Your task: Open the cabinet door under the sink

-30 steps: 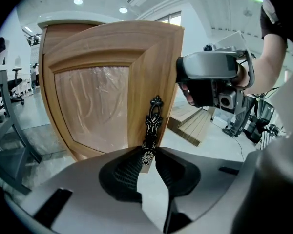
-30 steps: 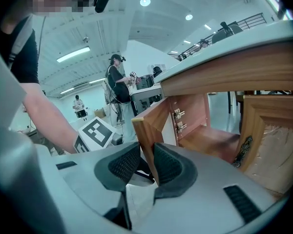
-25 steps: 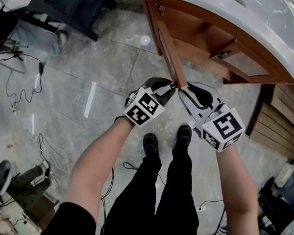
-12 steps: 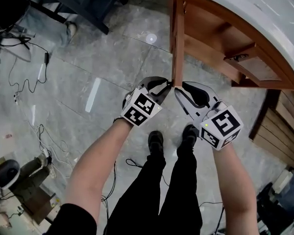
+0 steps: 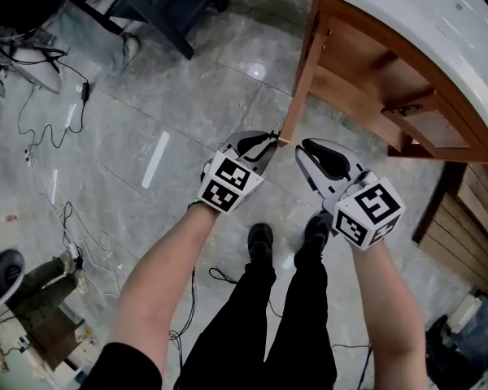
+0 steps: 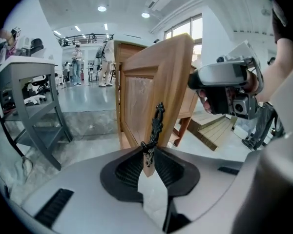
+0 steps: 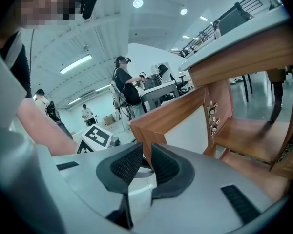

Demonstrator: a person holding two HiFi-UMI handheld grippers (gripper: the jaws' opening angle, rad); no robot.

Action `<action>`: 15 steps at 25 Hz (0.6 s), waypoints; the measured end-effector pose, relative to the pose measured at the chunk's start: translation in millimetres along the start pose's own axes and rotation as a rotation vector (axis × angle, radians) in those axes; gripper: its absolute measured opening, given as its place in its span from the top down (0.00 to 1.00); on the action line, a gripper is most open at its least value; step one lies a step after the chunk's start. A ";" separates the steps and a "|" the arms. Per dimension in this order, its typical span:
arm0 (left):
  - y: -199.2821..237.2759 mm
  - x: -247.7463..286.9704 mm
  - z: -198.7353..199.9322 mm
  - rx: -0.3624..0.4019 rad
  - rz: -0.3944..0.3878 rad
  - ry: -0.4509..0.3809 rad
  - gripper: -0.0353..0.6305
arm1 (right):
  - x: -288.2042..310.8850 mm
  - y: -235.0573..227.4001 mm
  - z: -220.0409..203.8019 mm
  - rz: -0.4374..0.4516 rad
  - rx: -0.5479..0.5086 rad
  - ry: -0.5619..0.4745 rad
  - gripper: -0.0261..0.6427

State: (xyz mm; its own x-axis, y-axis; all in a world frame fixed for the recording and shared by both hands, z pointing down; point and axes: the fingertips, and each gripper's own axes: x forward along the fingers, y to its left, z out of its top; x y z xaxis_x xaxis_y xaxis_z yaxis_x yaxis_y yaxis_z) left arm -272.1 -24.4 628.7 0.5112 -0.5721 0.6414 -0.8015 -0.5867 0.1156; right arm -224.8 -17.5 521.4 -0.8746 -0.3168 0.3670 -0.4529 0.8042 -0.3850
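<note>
The wooden cabinet door (image 5: 302,71) under the white sink counter (image 5: 423,23) stands swung out over the floor. My left gripper (image 5: 270,139) is at its lower free corner. In the left gripper view the left gripper (image 6: 149,155) is shut on the black ornate handle (image 6: 157,121) on the door's front (image 6: 156,72); its jaws have just been closing on it. My right gripper (image 5: 301,147) sits just right of that corner. Its jaws have just been closing, and the right gripper (image 7: 147,152) keeps a narrow gap with the door's edge (image 7: 171,113) just beyond the tips.
The open cabinet (image 5: 374,80) shows its wooden inside. Cables (image 5: 41,136) trail over the grey tiled floor at left, and a dark desk frame (image 5: 163,6) stands at the top. Wooden planks (image 5: 472,218) lie at right. The person's shoes (image 5: 260,238) are right below the grippers.
The door has swung further out from the cabinet. Both grippers moved along with its free corner. The right gripper's tip, at the door's edge before, now sits slightly off it.
</note>
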 end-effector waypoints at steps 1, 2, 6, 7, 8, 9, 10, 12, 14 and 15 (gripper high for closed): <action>4.7 -3.0 -1.3 -0.023 0.013 -0.005 0.82 | -2.2 -1.7 0.1 -0.011 0.006 -0.002 0.86; 10.1 -6.2 -2.5 -0.046 0.029 -0.012 0.83 | -4.7 -3.7 0.1 -0.020 0.010 -0.004 0.86; 23.8 -21.1 -7.7 -0.088 0.092 -0.031 0.84 | -15.5 -10.6 -2.4 -0.047 0.025 -0.016 0.87; 22.2 -22.9 -9.2 -0.067 0.101 -0.026 0.84 | -17.6 -11.5 -3.5 -0.056 0.029 -0.015 0.87; 19.0 -23.0 -9.7 -0.045 0.106 -0.022 0.84 | -19.5 -12.3 -4.9 -0.063 0.031 -0.013 0.87; 14.9 -21.6 -8.8 -0.030 0.106 -0.022 0.84 | -21.8 -13.4 -6.0 -0.073 0.032 -0.009 0.87; 10.6 -19.1 -6.5 -0.027 0.104 -0.025 0.84 | -24.9 -15.0 -6.7 -0.086 0.035 -0.004 0.87; 1.7 -14.3 0.4 -0.047 0.096 -0.044 0.85 | -32.2 -19.3 -8.1 -0.109 0.038 -0.001 0.87; -8.5 -13.0 7.7 -0.085 0.083 -0.075 0.86 | -39.7 -24.2 -9.1 -0.133 0.043 -0.002 0.88; -14.2 -13.3 11.6 -0.099 0.074 -0.092 0.86 | -43.1 -27.7 -8.9 -0.149 0.048 -0.004 0.88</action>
State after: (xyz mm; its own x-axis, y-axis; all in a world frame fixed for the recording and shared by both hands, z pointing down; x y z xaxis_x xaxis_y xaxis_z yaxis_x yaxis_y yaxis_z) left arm -263.9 -15.1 609.8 0.4720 -0.6644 0.5794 -0.8624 -0.4843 0.1472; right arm -173.0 -21.5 523.8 -0.7975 -0.4333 0.4199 -0.5857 0.7231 -0.3662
